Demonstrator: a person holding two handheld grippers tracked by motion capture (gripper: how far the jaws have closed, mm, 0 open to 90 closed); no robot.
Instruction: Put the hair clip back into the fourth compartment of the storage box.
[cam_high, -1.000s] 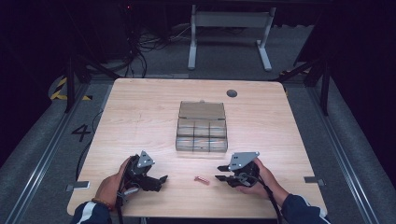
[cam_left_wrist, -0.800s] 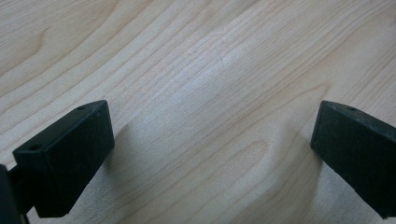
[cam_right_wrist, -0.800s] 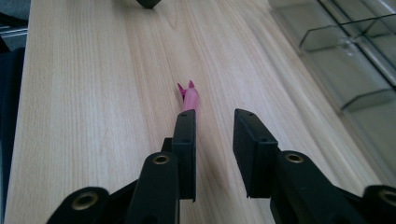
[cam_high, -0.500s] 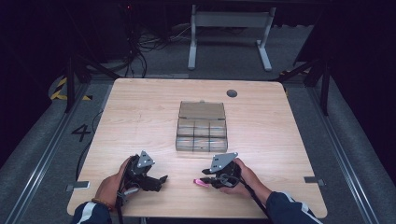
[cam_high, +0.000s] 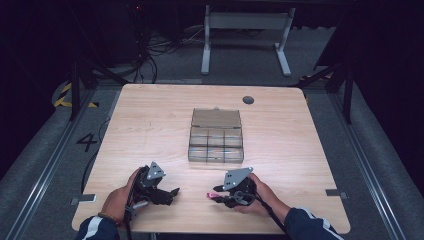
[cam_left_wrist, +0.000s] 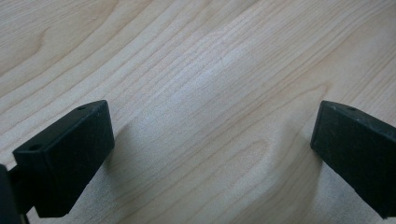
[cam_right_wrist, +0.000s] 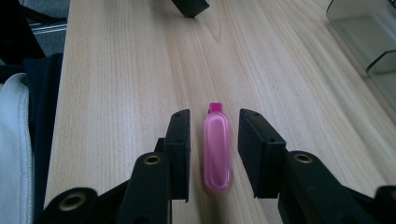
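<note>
The right gripper (cam_right_wrist: 214, 149) is straddling a small pink capsule-shaped piece (cam_right_wrist: 217, 151) lying flat on the wooden table (cam_right_wrist: 116, 93). The piece is sitting between the two black jaws, lengthwise along them, with a narrow strip of table showing on either side; the pads are not yet pressing on it. The jaws have just been opening slightly and are standing a little wider than the piece. In the high view the same gripper (cam_high: 216, 191) is pointing toward the left gripper (cam_high: 172, 192), with the pink piece (cam_high: 210, 195) at its tips. The left gripper (cam_left_wrist: 210, 154) is resting with jaws spread wide over bare wood, nothing between them.

Handling, as judged: the piece is looking light, rigid and glossy, probably smooth plastic, so it is likely to slip or squirt out under a skewed pinch. Its rounded long flanks are offering the best hold; the pads should be closing squarely across its middle, away from the small darker tab at the far end. A clear compartment box (cam_high: 216, 137) is standing open beyond both grippers, a corner of it (cam_right_wrist: 369, 42) showing ahead and to the right of the right gripper.
</note>
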